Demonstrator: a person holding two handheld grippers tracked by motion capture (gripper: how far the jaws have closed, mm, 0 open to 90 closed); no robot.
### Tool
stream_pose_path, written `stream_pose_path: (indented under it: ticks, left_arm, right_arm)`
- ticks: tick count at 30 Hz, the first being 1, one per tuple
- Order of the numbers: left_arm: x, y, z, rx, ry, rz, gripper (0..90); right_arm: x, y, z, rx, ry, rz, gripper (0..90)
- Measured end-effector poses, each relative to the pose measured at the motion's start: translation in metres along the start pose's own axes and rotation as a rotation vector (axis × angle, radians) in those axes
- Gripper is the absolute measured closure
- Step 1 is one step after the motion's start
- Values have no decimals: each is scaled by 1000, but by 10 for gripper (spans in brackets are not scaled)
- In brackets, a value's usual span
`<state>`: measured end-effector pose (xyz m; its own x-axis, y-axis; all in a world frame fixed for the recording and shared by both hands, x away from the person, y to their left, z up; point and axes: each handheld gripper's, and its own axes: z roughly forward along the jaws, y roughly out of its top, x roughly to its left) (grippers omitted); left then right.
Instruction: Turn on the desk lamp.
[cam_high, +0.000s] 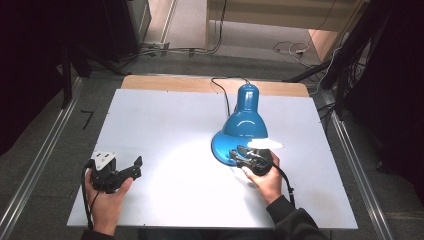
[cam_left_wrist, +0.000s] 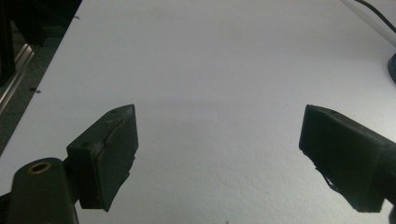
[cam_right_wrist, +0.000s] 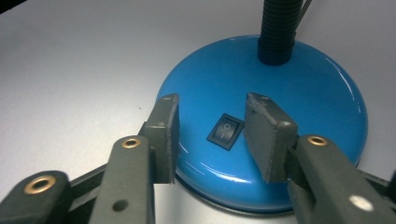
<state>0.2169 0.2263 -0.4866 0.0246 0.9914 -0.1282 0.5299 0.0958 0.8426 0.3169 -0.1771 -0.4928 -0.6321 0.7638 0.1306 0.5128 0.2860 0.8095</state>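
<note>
A blue desk lamp stands right of the table's middle, its shade bent down over its round blue base and lit. A black rocker switch sits on the base's top. My right gripper hovers over the near edge of the base, open, its two jaws either side of the switch with a gap between them. My left gripper rests at the table's front left in a hand, open wide over bare white surface.
The lamp's black cable runs off the far edge of the white table top. A black flexible neck rises from the base. Metal rails flank the table; cables lie on the floor behind.
</note>
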Motion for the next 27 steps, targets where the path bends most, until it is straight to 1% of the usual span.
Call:
stream_pose_path:
  ticks: [2, 4, 8, 11, 15, 19, 22, 24, 27]
  left_arm:
    - [0, 0, 0, 0, 0, 0, 120]
    - [0, 0, 0, 1, -1, -1, 120]
    - [0, 0, 0, 2, 0, 0, 120]
    - [0, 0, 0, 1, -1, -1, 120]
    - [1, 0, 0, 2, -2, -1, 121]
    - [1, -1, 0, 1, -2, -2, 121]
    - [1, -1, -1, 2, 0, -1, 120]
    - [2, -1, -1, 1, -1, -2, 120]
    - [1, -1, -1, 2, -1, -1, 120]
  right_arm:
    - [1, 1, -1, -6, -9, 7, 392]
    - [0, 2, -2, -12, -14, 10, 325]
    - [0, 3, -3, -12, -14, 16, 220]
    - [0, 3, -3, -8, -3, 9, 145]
    - [2, 3, -5, -20, -5, -12, 118]
    - [3, 2, -8, -16, -8, -21, 113]
    - [1, 2, -10, -14, -6, -27, 113]
    - [0, 1, -13, -12, -7, -21, 113]
    - [-3, -1, -16, -10, -8, -29, 113]
